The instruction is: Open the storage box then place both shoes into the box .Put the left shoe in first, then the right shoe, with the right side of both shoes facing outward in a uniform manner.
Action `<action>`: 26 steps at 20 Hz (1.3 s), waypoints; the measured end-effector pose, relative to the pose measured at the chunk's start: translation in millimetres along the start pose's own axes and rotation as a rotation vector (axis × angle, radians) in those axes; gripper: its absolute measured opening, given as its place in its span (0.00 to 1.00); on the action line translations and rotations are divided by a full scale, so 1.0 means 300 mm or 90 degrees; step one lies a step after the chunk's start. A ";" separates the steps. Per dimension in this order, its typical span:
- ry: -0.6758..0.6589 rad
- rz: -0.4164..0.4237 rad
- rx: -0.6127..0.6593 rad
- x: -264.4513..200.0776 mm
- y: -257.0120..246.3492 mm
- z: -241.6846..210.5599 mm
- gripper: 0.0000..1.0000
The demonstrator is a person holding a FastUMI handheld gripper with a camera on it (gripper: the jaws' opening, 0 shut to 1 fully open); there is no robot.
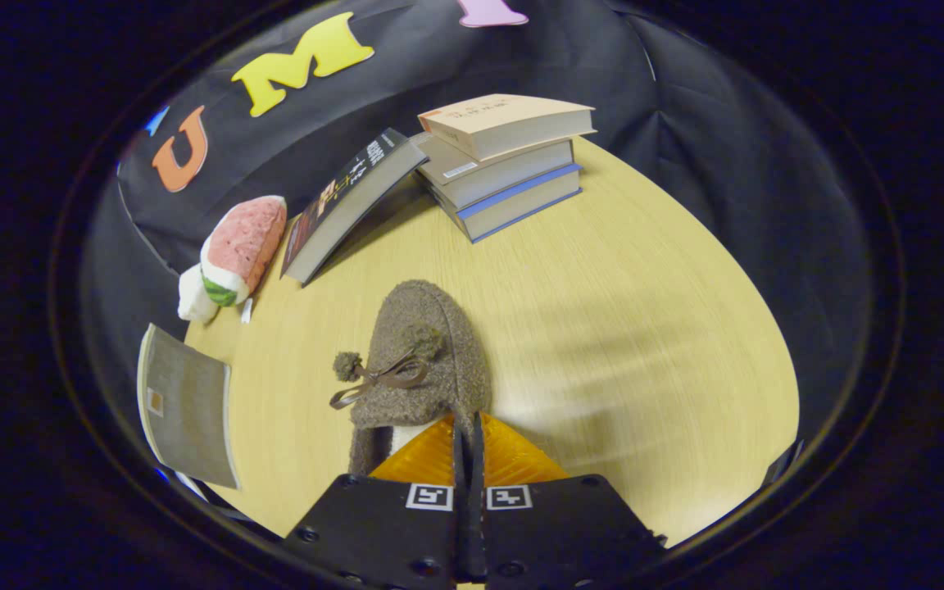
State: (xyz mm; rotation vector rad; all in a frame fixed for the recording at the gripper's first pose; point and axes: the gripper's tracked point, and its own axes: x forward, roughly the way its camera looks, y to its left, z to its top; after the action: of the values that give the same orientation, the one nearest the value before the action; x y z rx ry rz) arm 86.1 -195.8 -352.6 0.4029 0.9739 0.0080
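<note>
Shoe (421, 360) — a fuzzy brown slipper with a pom-pom bow — hangs just ahead of the gripper (469, 434), toe pointing away, apparently lifted off the desk (644, 328). Jaws nearly closed, pinching the slipper's collar edge between them. Judged step: carrying a shoe toward the storage box. Next move calls for locating the box and turning the shoe so its right side faces outward. Beyond: leaning book (349, 205), book stack (505, 164).
</note>
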 end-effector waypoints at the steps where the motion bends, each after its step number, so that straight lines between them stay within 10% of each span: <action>1: 0.002 0.006 0.011 -0.021 0.014 -0.007 0.00; 12: -0.079 0.021 0.086 -0.339 0.347 0.004 0.00; 26: -0.143 0.108 0.045 -0.560 1.200 -0.074 0.00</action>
State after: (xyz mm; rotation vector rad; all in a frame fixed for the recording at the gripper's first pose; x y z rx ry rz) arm 34.9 113.6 -107.9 0.5393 0.7185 0.0810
